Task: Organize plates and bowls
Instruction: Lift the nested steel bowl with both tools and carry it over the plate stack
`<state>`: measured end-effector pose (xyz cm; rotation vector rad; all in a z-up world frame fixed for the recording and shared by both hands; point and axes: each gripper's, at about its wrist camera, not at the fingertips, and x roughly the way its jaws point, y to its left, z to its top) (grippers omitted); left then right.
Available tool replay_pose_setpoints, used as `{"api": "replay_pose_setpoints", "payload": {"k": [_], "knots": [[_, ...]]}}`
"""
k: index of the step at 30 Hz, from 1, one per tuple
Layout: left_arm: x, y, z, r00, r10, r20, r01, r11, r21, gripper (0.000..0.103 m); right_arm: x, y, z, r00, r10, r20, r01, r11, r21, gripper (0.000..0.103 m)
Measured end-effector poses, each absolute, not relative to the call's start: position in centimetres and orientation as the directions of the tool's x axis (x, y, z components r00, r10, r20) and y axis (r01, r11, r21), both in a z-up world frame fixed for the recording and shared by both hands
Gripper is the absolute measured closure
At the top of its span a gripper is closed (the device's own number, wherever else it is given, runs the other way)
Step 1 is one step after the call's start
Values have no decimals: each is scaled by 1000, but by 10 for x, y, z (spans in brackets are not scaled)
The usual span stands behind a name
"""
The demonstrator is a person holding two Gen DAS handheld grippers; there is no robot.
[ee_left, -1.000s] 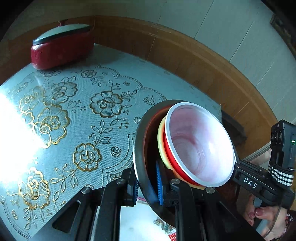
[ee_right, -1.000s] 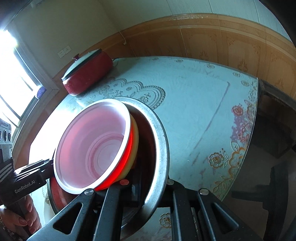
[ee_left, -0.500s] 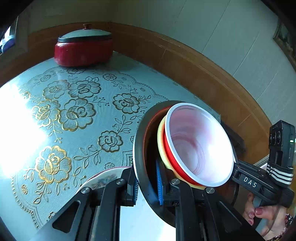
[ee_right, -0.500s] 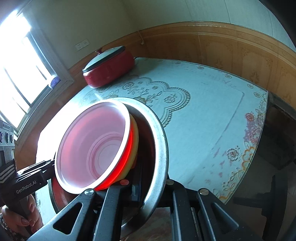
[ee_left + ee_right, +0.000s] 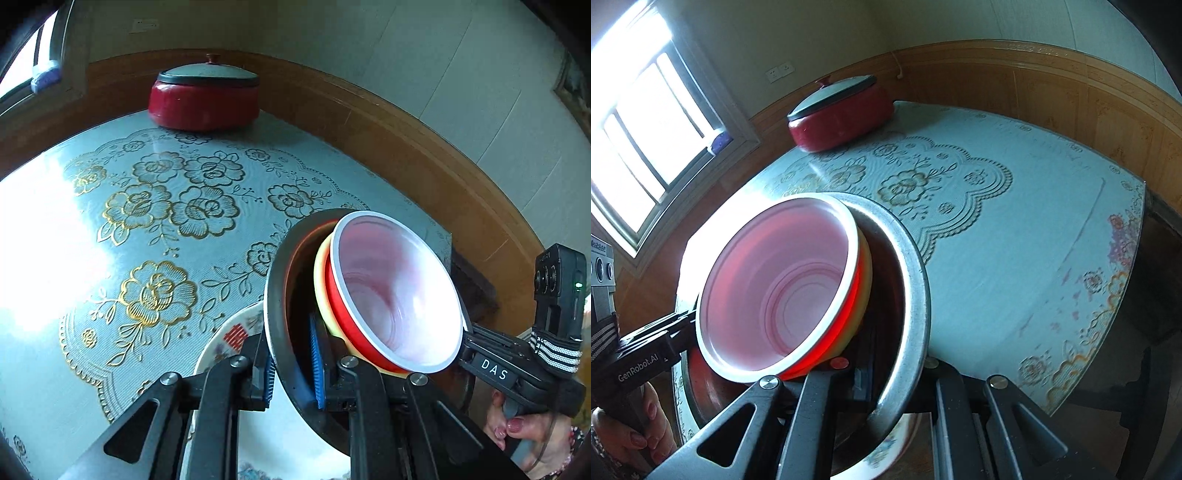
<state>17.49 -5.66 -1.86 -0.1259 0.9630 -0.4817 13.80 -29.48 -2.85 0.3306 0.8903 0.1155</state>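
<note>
A steel bowl (image 5: 275, 295) carries a yellow bowl (image 5: 319, 280) and, inside that, a red bowl with a white inside (image 5: 395, 295). The stack hangs tilted above the table. My left gripper (image 5: 291, 369) is shut on the steel rim, blue pads either side. On the opposite rim my right gripper (image 5: 471, 341) is shut too. In the right wrist view the steel bowl (image 5: 916, 288) sits between my right gripper's (image 5: 882, 369) fingers, and the left gripper (image 5: 683, 321) holds the far side. A white flowered plate (image 5: 229, 343) lies just below the stack.
A lidded red pot (image 5: 203, 99) stands at the table's far edge by the wood-panelled wall. The table (image 5: 1015, 258) has a pale blue cloth with gold flowers. A bright window (image 5: 639, 129) is at the left. Dark furniture (image 5: 1145, 332) stands past the table's right edge.
Both hands have carried the bowl stack across the table together. The flowered plate has come into view under it, and the red pot has shifted toward the middle of both views.
</note>
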Motion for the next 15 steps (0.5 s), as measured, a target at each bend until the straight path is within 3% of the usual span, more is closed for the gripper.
{"api": "replay_pose_setpoints", "payload": {"k": [15], "knots": [[157,-33,-29,465,-436,-771,327,893,-308,88,123,-265,-44,585,240,-775,48,943,328,95]]}}
